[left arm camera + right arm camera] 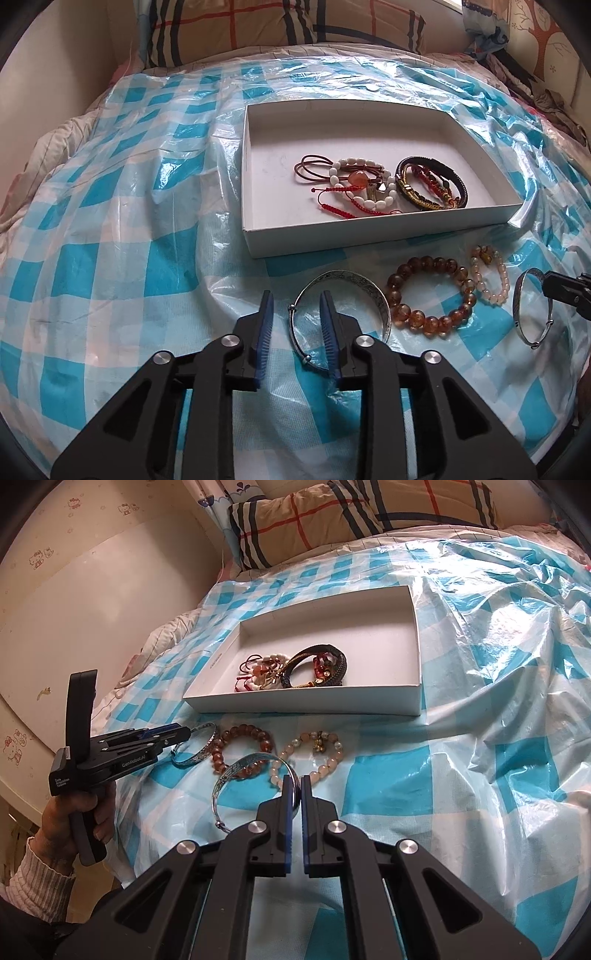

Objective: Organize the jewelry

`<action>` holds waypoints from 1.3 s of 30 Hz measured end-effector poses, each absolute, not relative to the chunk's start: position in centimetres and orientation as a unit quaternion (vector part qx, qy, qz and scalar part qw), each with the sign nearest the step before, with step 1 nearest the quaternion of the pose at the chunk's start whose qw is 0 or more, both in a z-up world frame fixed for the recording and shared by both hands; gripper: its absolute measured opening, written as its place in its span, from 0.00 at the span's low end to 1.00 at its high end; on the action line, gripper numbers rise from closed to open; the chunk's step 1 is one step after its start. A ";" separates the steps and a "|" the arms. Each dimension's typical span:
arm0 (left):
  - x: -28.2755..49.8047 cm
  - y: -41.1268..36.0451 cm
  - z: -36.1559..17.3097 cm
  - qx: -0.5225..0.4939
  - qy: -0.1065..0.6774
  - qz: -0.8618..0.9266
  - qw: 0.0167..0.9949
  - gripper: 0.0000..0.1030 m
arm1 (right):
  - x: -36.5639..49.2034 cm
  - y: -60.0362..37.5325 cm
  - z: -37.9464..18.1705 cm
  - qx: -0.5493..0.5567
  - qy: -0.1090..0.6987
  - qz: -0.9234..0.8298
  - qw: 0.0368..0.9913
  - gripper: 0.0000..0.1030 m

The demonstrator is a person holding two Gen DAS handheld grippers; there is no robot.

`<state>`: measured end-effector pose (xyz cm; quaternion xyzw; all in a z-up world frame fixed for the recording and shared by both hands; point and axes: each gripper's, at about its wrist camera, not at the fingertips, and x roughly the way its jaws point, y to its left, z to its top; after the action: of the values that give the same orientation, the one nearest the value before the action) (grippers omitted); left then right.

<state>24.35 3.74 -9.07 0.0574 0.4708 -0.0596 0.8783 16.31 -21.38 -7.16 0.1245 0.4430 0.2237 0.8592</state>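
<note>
A shallow white cardboard tray [255, 236] lay on a bed covered with a blue-and-white checked plastic sheet [110, 258]. Toward its near right corner lay a tangle of white-bead and red-cord bracelets [354, 188], touching a stack of black and gold braided bangles [432, 184].

In front of the tray's near wall, four pieces sat in a row on the sheet. The left gripper [295, 314] had its blue-padded jaws apart, straddling the near left rim of an engraved silver bangle [354, 284] without pressing it. Just beside that lay an amber glass-bead bracelet [428, 295], then a pale pink bead bracelet with a gold charm [489, 275].

The right gripper [296, 786] was clamped tight on the rim of a second engraved silver bangle [236, 775], tilted up off the sheet. A hand [88, 812] in a ribbed cream sleeve [33, 882] gripped the left tool's handle.
</note>
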 end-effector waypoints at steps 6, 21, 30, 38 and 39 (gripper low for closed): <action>24.6 3.6 -10.3 0.055 0.484 -0.071 0.870 0.06 | 16.1 -21.7 -8.0 0.132 0.450 0.219 0.856 0.05; 17.9 3.4 -4.9 0.008 0.450 -0.080 0.890 0.05 | 13.8 -21.9 -5.5 0.168 0.423 0.227 0.861 0.05; 14.5 1.5 -0.8 0.054 0.403 -0.070 0.911 0.05 | 11.7 -22.8 -3.0 0.186 0.392 0.231 0.871 0.05; 13.0 0.7 2.0 0.073 0.371 -0.072 0.923 0.05 | 10.7 -23.0 -1.5 0.194 0.374 0.235 0.876 0.05; 12.9 0.6 2.2 0.073 0.369 -0.072 0.924 0.05 | 10.7 -23.0 -1.4 0.194 0.373 0.236 0.876 0.05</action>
<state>12.93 0.61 2.21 0.0729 0.3688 -0.0719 0.9239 10.74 -22.98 -1.39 0.1939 0.3728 0.2364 0.8761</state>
